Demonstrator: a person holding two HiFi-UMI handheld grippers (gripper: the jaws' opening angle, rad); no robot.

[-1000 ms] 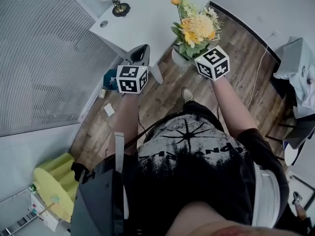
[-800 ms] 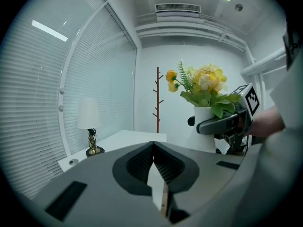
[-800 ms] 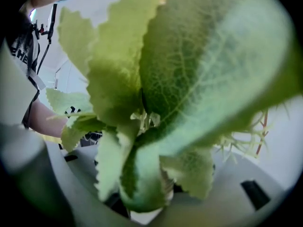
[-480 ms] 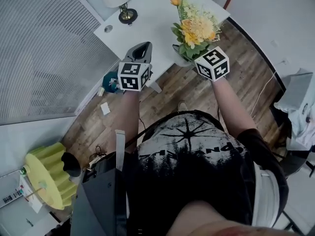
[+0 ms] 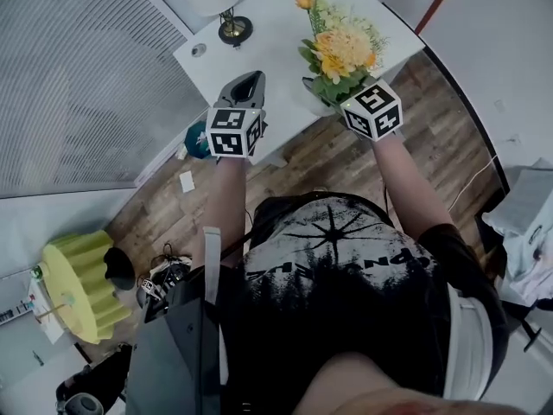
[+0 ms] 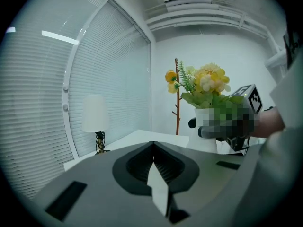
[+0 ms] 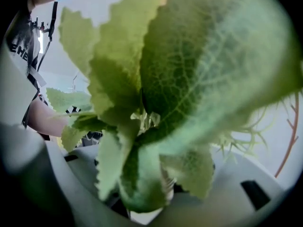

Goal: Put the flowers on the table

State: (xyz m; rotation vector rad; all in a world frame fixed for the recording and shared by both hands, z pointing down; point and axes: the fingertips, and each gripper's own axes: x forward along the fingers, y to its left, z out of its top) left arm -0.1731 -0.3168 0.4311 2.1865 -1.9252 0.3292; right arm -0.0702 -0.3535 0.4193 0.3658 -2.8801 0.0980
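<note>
A bunch of yellow and orange flowers (image 5: pixel 342 48) with green leaves stands in a white vase (image 5: pixel 314 102). My right gripper (image 5: pixel 335 102) is shut on the vase and holds it upright above the near edge of the white table (image 5: pixel 268 15). In the right gripper view the leaves (image 7: pixel 161 93) fill the picture and hide the jaws; a bit of white vase rim (image 7: pixel 142 216) shows low down. My left gripper (image 5: pixel 243 86) is shut and holds nothing, a little left of the vase over the table edge. From the left gripper view the flowers (image 6: pixel 206 82) and vase (image 6: pixel 204 135) stand at the right.
A table lamp (image 5: pixel 232 26) stands at the table's far left; it also shows as the lamp (image 6: pixel 96 119). Window blinds (image 5: pixel 78 85) fill the left. A reddish coat stand (image 6: pixel 177 98) is behind the table. A yellow-green shade (image 5: pixel 73 284) lies on the floor.
The person has stepped toward the table. The vase of flowers, earlier over the wooden floor beside the table, is now over the table's near edge. Both grippers moved with it.
</note>
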